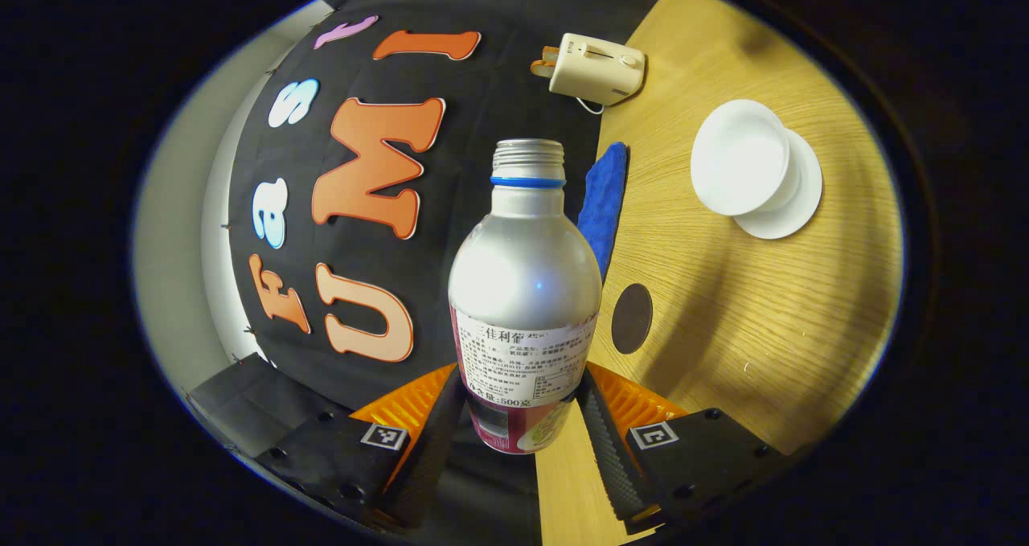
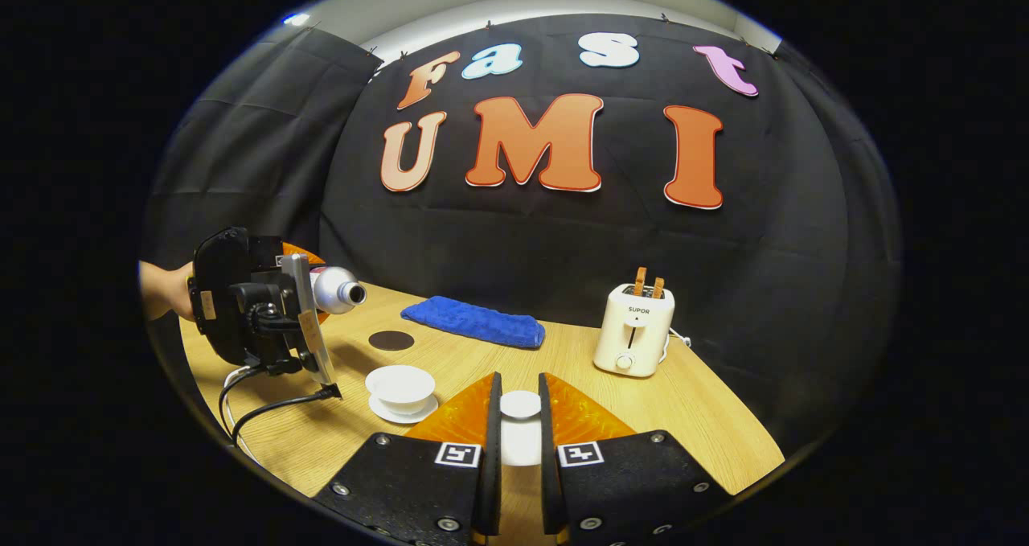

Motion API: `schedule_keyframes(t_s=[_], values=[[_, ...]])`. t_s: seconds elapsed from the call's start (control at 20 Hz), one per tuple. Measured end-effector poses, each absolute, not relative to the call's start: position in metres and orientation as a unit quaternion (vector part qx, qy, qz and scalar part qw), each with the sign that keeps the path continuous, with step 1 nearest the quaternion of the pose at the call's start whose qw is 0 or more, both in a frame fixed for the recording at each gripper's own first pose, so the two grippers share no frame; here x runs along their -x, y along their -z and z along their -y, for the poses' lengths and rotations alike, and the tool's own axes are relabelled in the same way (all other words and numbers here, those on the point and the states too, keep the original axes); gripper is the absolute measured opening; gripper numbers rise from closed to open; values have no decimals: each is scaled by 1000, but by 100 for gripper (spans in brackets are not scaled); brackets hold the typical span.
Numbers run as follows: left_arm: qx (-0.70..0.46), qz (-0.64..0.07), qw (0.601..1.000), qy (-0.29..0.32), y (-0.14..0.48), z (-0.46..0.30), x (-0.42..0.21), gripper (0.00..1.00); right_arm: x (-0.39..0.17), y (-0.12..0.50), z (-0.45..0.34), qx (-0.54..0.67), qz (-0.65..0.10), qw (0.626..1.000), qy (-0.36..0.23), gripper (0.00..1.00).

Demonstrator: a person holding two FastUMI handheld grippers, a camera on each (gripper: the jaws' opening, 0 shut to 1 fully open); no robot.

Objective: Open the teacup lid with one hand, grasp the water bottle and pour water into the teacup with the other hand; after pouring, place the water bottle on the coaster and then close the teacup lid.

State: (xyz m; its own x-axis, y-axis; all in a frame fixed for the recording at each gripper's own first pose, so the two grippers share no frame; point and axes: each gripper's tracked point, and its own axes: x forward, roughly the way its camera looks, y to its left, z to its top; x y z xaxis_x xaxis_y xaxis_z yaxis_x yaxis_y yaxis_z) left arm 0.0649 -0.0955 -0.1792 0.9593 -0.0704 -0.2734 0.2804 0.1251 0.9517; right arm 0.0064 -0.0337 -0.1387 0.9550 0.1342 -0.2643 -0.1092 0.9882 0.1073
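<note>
Left gripper [image 1: 522, 417]: is being kept closed partway on the water bottle [image 1: 524, 289], both fingers pressed to the labelled lower body at 6 o'clock of the left gripper view.
Bottle axis: is being carried along the fingers, with the open threaded neck pointed away from the camera toward 12 o'clock; in the right gripper view the bottle [image 2: 334, 289] is being held roughly level, its neck aimed toward the table's middle.
Right gripper [image 2: 516, 433]: is being held nearly closed on the teacup lid [image 2: 520, 419], which is being clamped between the two fingers at 6 o'clock of the right gripper view, above the table [image 2: 707, 417].
Teacup [image 1: 741, 157]: is being left uncovered on its saucer [image 1: 792, 204], at 2 o'clock of the bottle's neck and well apart from it.
Coaster [image 1: 632, 318]: is lying flat on the table, just right of the bottle's body.
Open room: bare wood is being left between coaster and teacup.
Far edge: a blue cloth [image 1: 604, 204] and a toaster [image 1: 595, 67] are standing along the table's rear edge, by the wall.
</note>
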Motion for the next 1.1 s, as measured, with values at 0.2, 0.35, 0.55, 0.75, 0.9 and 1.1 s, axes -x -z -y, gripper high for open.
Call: schedule_keyframes(t_s=[0.2, 0.35, 0.55, 0.75, 0.9, 1.1], values=[[-683, -63, 715, 132, 178, 104, -67, 82, -5, 140, 34, -40, -138, 988, -64, 21], [-711, -45, 687, 139, 175, 111, -70, 85, -6, 140, 35, -40, -135, 988, -65, 21], [-735, -17, 661, 149, 175, 121, -75, 86, -7, 141, 37, -42, -134, 988, -64, 21], [-757, -11, 636, 151, 179, 123, -77, 84, -5, 144, 38, -47, -134, 988, -65, 20], [-767, -6, 624, 148, 178, 124, -77, 89, -5, 147, 41, -48, -135, 988, -65, 21], [-782, 13, 605, 149, 169, 134, -82, 82, -7, 149, 43, -57, -135, 987, -65, 21]])
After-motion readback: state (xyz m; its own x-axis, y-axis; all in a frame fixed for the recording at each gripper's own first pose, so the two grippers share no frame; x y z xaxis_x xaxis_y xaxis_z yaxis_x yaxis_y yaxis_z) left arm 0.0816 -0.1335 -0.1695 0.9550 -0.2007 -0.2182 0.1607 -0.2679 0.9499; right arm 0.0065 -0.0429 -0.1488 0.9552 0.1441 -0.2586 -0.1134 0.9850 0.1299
